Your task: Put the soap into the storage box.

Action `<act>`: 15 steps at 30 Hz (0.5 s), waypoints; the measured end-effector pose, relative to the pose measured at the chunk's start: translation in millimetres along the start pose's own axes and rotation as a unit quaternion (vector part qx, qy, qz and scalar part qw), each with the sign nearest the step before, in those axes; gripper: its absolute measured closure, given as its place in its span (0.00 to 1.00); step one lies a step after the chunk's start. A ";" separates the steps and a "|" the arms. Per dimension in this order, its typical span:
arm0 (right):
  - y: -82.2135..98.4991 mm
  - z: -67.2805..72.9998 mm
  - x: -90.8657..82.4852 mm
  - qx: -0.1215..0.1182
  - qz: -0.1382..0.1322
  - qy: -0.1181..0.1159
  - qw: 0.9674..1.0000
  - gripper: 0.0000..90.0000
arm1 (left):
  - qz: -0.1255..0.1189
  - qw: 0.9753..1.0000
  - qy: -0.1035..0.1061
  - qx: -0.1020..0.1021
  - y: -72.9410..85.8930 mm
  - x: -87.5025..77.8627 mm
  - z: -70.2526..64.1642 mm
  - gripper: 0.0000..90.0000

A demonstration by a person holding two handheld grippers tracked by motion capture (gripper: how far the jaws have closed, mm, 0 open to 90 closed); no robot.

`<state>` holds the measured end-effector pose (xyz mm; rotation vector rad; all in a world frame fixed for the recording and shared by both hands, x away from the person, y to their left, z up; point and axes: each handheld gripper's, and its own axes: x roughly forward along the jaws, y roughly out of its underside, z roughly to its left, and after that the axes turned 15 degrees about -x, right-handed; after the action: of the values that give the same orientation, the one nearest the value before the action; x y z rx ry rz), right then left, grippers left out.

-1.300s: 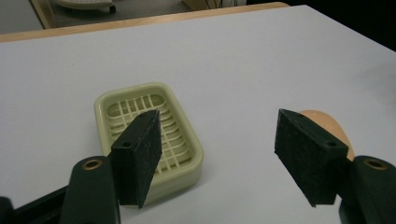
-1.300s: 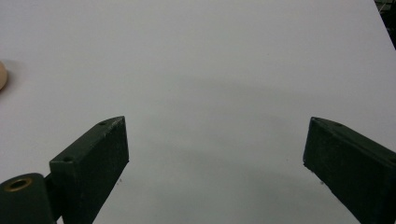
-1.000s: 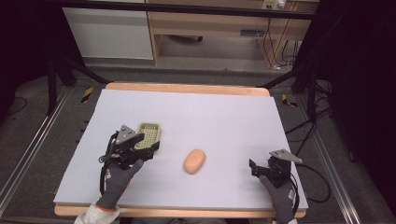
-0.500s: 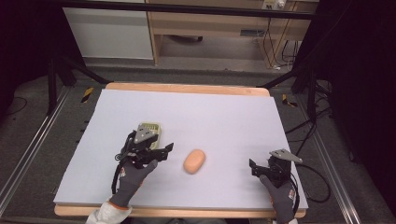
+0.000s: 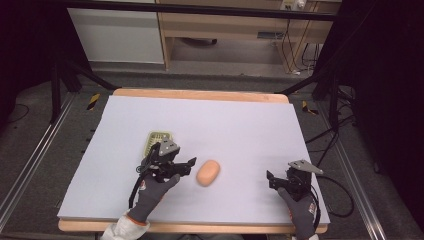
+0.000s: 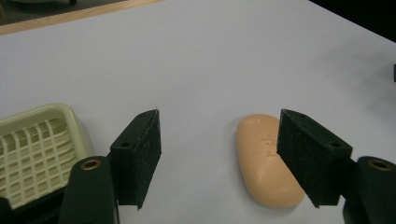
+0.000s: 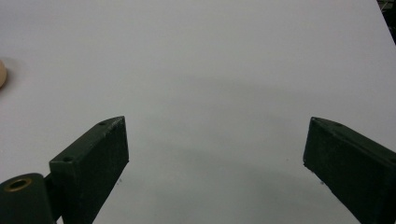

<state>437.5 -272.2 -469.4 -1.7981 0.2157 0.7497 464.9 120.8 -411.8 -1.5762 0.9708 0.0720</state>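
Observation:
A peach-coloured bar of soap (image 5: 208,172) lies on the white table (image 5: 240,130), a little left of the middle near the front. My left gripper (image 5: 181,165) is open just to the left of it, jaws pointing toward it. In the left gripper view the soap (image 6: 266,161) lies partly behind the right jaw, and my left gripper (image 6: 219,156) has nothing between its jaws. A pale yellow soap dish (image 5: 157,141) with a grid bottom sits behind that hand; the dish (image 6: 32,151) appears at the left of that view. My right gripper (image 5: 276,179) rests open at the front right.
The table's wooden far edge (image 5: 200,94) borders the white sheet. Black cables (image 5: 330,150) run along the floor on the right. A sliver of the soap (image 7: 2,74) shows at the left edge of the right gripper view, where my right gripper (image 7: 215,149) spans bare table.
My left gripper has moved right, off the soap dish and up to the soap, uncovering the dish. The right gripper and the soap have stayed put.

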 end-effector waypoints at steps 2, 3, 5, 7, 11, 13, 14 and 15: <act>0.0 0.1 0.1 0.000 0.001 0.000 1.000 0.08 | 0.002 1.000 0.001 0.001 0.2 2.3 -2.4 0.33; 0.0 0.3 0.2 -0.001 0.002 -0.001 1.000 0.08 | 0.004 1.000 0.003 0.002 0.2 3.3 -3.5 0.33; -0.1 0.6 0.2 0.001 0.003 -0.003 1.000 0.08 | 0.008 1.000 0.003 0.005 0.4 4.9 -5.4 0.32; 0.0 0.6 0.5 0.000 0.004 -0.003 1.000 0.08 | 0.010 1.000 0.006 0.006 0.7 7.4 -7.8 0.32; 0.1 0.6 0.2 0.002 0.004 -0.002 1.000 0.08 | 0.015 1.000 0.007 0.011 2.6 12.2 -12.1 0.32; 0.1 0.5 0.5 0.001 0.004 -0.002 1.000 0.08 | 0.019 1.000 0.007 0.014 4.0 15.2 -14.8 0.32; 0.1 0.5 0.5 0.001 0.004 -0.002 1.000 0.08 | 0.019 1.000 0.007 0.014 4.0 15.2 -14.8 0.32; 0.0 0.5 0.6 0.001 0.005 -0.002 1.000 0.08 | 0.023 1.000 0.008 0.016 4.4 17.1 -16.1 0.32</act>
<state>437.8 -271.6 -469.9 -1.7940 0.2229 0.7611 465.9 98.4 -420.2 -1.5275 1.0168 0.0757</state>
